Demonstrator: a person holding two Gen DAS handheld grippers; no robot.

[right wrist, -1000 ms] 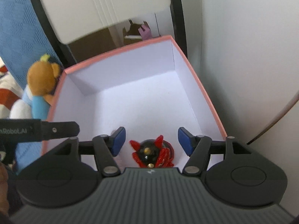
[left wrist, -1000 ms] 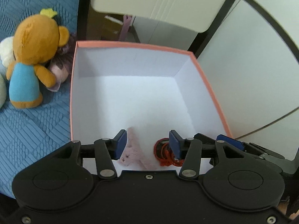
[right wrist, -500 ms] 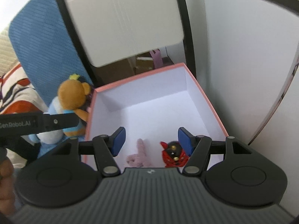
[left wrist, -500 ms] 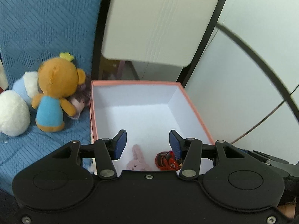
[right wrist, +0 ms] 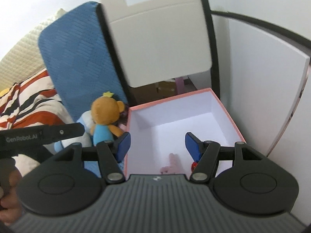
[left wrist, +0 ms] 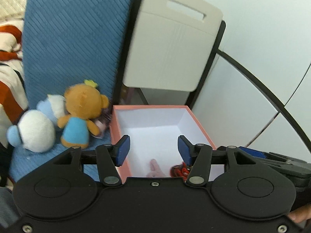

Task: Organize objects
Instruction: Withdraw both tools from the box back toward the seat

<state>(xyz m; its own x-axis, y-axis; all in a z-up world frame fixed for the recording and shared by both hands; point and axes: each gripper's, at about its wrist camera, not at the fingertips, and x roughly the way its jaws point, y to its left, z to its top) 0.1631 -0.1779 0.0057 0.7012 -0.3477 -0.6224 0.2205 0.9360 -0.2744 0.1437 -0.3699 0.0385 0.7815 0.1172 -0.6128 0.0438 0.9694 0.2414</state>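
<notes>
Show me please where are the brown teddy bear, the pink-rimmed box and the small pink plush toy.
brown teddy bear (left wrist: 83,104), left wrist view, on its head.
pink-rimmed box (right wrist: 235,124), right wrist view, on its right rim.
small pink plush toy (right wrist: 173,161), right wrist view, on its visible upper part.

My way down into the pink-rimmed white cardboard box (left wrist: 198,124) is open, with plush toys (left wrist: 77,116) crowding its left side and a white wall panel (right wrist: 262,81) on its right.

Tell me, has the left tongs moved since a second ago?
Yes. The left tongs have pulled up and back from the pink box, which now looks smaller and lower in the left wrist view; they are empty.
</notes>
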